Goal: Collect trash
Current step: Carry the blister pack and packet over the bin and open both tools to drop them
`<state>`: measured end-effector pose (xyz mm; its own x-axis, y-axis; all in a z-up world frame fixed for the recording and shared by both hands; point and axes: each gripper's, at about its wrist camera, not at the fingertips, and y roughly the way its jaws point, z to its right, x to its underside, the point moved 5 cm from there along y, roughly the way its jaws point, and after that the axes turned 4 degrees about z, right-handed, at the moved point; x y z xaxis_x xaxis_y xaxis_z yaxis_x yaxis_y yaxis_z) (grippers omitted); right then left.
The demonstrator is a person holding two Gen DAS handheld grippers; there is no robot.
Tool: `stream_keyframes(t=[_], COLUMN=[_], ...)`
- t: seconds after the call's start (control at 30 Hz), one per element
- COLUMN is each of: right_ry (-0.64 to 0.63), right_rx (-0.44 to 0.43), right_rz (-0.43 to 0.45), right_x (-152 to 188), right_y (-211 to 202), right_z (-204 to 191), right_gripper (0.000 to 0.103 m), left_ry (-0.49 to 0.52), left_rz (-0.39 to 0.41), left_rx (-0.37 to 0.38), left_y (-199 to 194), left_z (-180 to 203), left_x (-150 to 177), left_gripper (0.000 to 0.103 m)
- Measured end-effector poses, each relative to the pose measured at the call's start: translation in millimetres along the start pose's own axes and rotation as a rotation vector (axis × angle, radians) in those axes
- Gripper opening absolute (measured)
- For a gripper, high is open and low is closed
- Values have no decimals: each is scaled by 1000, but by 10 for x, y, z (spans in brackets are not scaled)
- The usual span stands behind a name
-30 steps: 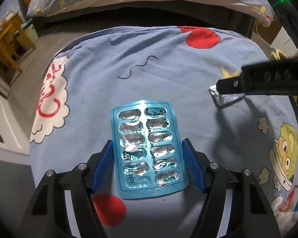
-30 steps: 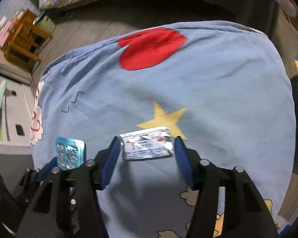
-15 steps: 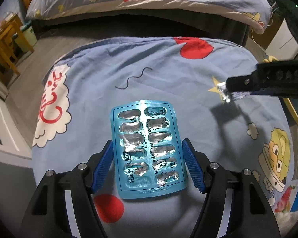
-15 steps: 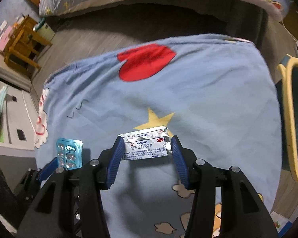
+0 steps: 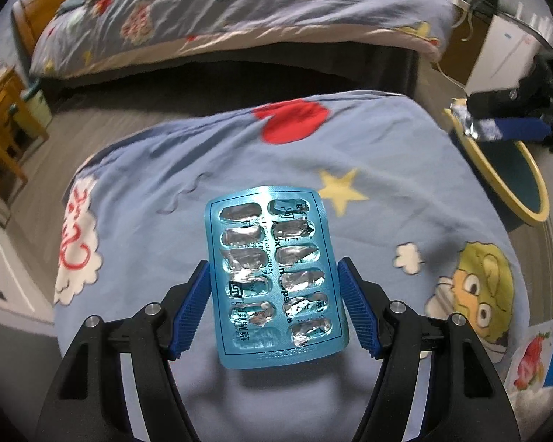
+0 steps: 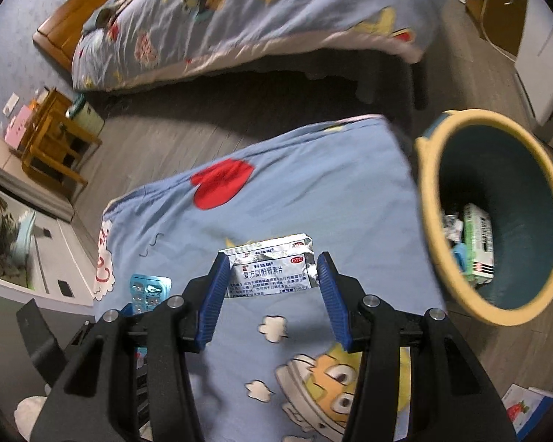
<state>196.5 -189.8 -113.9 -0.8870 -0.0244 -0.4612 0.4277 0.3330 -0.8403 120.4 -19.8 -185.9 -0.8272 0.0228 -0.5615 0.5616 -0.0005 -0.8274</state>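
- Two tools loaded: left tool [image 5: 274, 294] clamps blue blister pack [image 5: 272, 272].
- Right tool [image 6: 271, 287] clamps foil sachet [image 6: 272, 270], bin [image 6: 424, 199] to its right, over bedsheet [image 6: 331, 202].

Emptied blue blister pack [image 5: 274, 276], silver foil sachet [image 6: 272, 270], both held aloft

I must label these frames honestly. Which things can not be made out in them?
- Trash bin contents, right wrist view: its wall hides all but a box.
- Trash bin, left wrist view: the right gripper covers part.
- Blue blister pack print: too small.
- Silver sachet small print: unreadable.
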Motion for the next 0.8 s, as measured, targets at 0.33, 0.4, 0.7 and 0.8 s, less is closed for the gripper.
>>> stream_keyframes(t=[0.33,0.4,0.7,0.8], right_ry=[57,68,180,252], right_rx=[93,121,230,224], right_rz=[151,163,151,136], right_x=[-288,-316,-203,-131], right_y=[-654,-751,-855,-809], right_z=[860,1088,2121,2421], right_gripper=[49,49,49,49], left_ry=[161,186,314,360], left_rz=[82,86,76,72], left_rx=[135,175,320,343], left_y=[-210,-233,-180,-111], left_z=[963,1177,2134,2391], left_x=[-359,-444,-723,-822], left_gripper=[70,70,70,70])
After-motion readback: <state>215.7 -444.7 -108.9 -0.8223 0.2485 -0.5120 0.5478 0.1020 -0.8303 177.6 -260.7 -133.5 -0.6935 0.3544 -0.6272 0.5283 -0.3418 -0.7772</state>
